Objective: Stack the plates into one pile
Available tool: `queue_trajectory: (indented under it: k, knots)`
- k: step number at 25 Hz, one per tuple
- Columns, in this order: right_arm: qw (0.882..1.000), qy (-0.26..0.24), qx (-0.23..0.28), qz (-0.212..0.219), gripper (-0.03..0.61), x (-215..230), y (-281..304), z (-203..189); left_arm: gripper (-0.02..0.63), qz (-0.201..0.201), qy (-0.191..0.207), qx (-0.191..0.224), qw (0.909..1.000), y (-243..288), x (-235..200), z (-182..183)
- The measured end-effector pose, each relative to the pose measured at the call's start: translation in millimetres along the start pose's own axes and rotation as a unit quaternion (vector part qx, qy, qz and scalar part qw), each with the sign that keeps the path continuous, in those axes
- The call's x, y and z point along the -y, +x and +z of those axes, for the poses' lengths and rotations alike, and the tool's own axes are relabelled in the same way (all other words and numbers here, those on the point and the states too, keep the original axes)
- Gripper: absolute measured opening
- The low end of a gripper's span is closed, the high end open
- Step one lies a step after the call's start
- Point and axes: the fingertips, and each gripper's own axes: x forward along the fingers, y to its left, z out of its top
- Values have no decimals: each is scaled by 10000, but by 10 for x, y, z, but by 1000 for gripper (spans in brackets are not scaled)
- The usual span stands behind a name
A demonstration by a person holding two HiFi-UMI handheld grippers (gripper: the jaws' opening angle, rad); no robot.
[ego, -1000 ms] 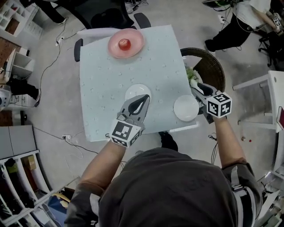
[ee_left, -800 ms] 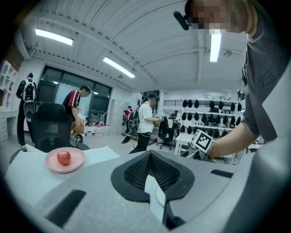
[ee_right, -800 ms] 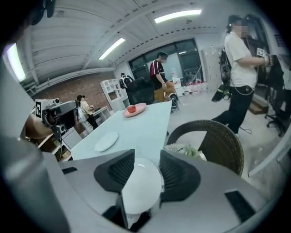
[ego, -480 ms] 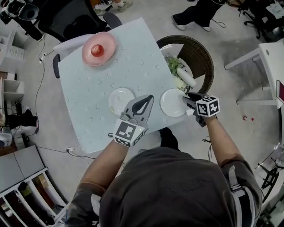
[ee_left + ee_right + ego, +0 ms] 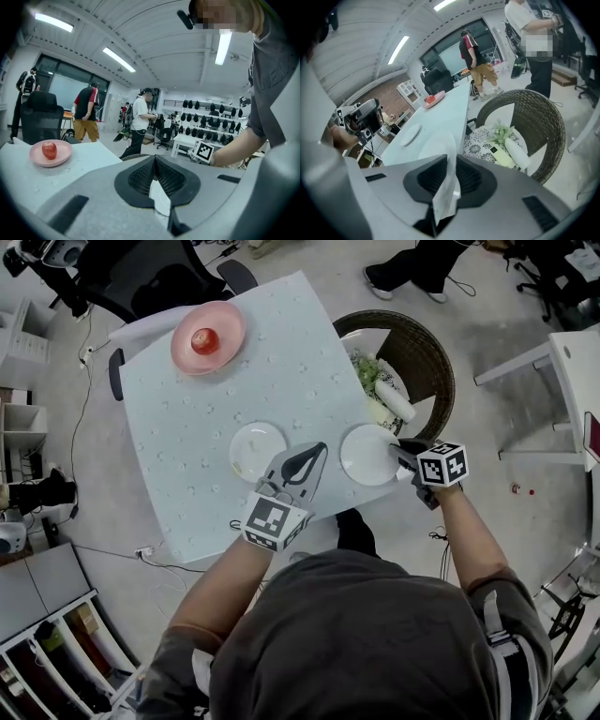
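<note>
Two white plates lie near the front edge of the pale blue table (image 5: 197, 399): the left plate (image 5: 258, 450) and the right plate (image 5: 366, 454). My right gripper (image 5: 398, 457) has just been closing and is shut on the right plate's right rim, which stands between its pads (image 5: 436, 180) in the right gripper view. The left plate (image 5: 408, 135) shows further along the table. My left gripper (image 5: 317, 448) hovers between the two plates, shut with its tips meeting and nothing held (image 5: 154, 161). A pink plate (image 5: 225, 320) with a red apple (image 5: 204, 339) sits at the far corner.
A wicker chair (image 5: 427, 357) with a patterned cushion and a white and green bundle (image 5: 386, 395) stands right beside the table's right edge. A black office chair (image 5: 150, 277) is behind the far corner. People stand further off in the room.
My right gripper came down to the right plate's rim and closed on it. My left gripper shifted from over the left plate's edge to between the two plates.
</note>
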Motion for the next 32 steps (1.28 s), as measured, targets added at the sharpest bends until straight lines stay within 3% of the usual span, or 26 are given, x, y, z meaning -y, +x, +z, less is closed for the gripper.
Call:
queue_trajectory:
  k: [8,12,16,26,29,32]
  knots:
    - [9968,-313,408,610,5,-543,-132,827,6,664,-89,286,9973,-535,-351,161]
    - [9927,-431,516,1006,5,-910,82,1251,6,1155,-156,391,9924,-939,-584,159]
    - [9862,-687,313,1471,5,-1411,526,1515,6,1767,-279,452,9828,-1429,-826,107]
    - [9694,-888,-691,2183,5,-2335,1594,1339,6,2988,-553,475,9515,-2596,-1101,-133]
    - [9666,-877,-994,2194,5,-2442,1836,1220,6,3282,-666,485,9410,-2874,-1141,-238]
    - [9697,-914,-1196,1923,9,-2368,2019,1143,6,3498,-767,533,9321,-3088,-1154,-321]
